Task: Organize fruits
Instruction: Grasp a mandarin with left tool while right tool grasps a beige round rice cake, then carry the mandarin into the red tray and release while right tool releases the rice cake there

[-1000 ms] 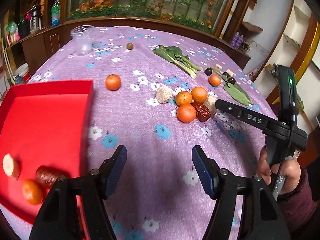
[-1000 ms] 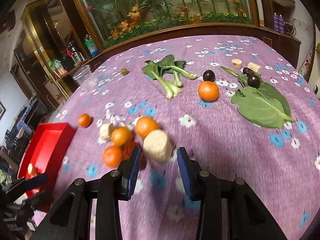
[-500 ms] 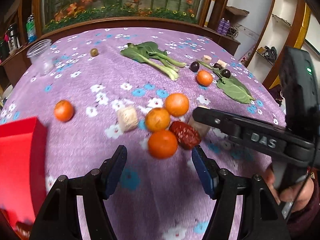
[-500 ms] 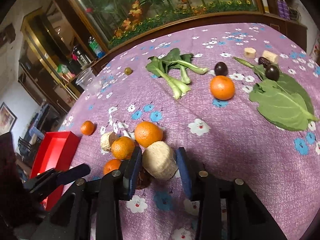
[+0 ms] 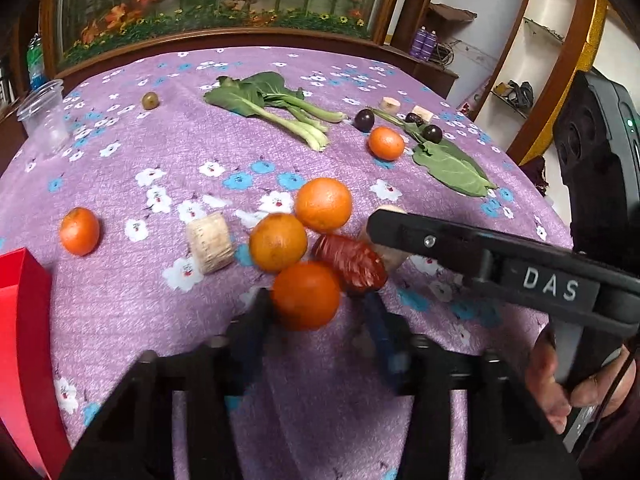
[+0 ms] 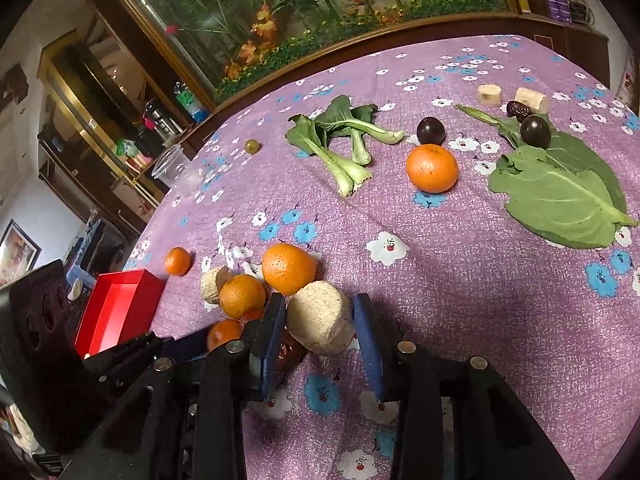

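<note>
Left gripper open, pads straddling near round orange tangerine in centre cluster; soft, rolls, so squeeze gently across its middle. Right gripper open around pale fibrous cut chunk; light, firm.

place: a lived-in home, likely a dining or living room
counter: purple flowered tablecloth
behind it: wood-framed aquarium with plants
side: wooden shelves, cabinet with bottles, framed picture on wall
</note>
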The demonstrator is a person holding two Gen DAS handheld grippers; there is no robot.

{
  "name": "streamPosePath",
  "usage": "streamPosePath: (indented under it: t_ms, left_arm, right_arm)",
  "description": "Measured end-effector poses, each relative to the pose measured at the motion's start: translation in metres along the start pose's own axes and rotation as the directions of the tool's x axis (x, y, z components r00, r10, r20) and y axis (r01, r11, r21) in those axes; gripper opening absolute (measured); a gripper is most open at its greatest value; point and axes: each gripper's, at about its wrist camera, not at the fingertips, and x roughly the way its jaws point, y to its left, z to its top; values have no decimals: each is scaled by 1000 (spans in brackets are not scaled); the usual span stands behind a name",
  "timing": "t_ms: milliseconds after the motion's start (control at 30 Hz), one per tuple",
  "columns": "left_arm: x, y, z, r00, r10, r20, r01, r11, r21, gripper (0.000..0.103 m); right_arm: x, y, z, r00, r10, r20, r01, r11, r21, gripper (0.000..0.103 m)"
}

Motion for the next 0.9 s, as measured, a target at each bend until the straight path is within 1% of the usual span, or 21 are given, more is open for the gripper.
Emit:
streamPosePath:
  t_ms: [67,167,367,433,467,500,567,600,633,733,900]
  left_arm:
    - [-4,6,-2,1000,-18,0,18,1000,-22,30]
    - [-9,12,-7,1000,-3,6,3,999,-50,30]
    - [-10,18,-8,1000,-5,11,6,996,-85,31]
    - [-9,16,-7,1000,4,13,-3,997,-81,35]
    - [-8,14,-6,1000,6,15,-5,997,-75,42]
    - [-7,12,-5,1000,8,17,-7,998,-67,44]
    - [-6,6,-5,999,40,16,-40,999,-37,43]
    - [-6,4,-5,998,53,15,-53,998,-27,35]
    - [-6,4,-5,998,60,13,-60,998,-26,31]
    - [-14,9,-7,998,58,27,-56,997,-56,31]
    - [-47,30,-13,995,43,85,-29,987,-157,31]
  right_arm:
    - [0,-1,0,1000,2,1,-2,1000,4,38]
    - [-1,-2,0,1000,8,6,-8,1000,13,38]
    - [-5,-2,-1,999,14,29,-15,1000,18,38]
    - [-7,-2,0,999,17,37,-18,1000,18,38]
    - [-7,-2,0,999,19,40,-20,1000,19,38]
    - [-7,-1,0,999,21,42,-22,1000,20,38]
    - [-7,-1,0,999,23,40,-24,1000,18,38]
    - [-7,-1,0,999,23,38,-24,1000,17,38]
    - [-6,-1,0,999,22,38,-23,1000,16,38]
    - [-6,0,0,999,21,42,-22,1000,16,38]
    - [-9,-1,-1,998,11,62,-13,1000,20,38]
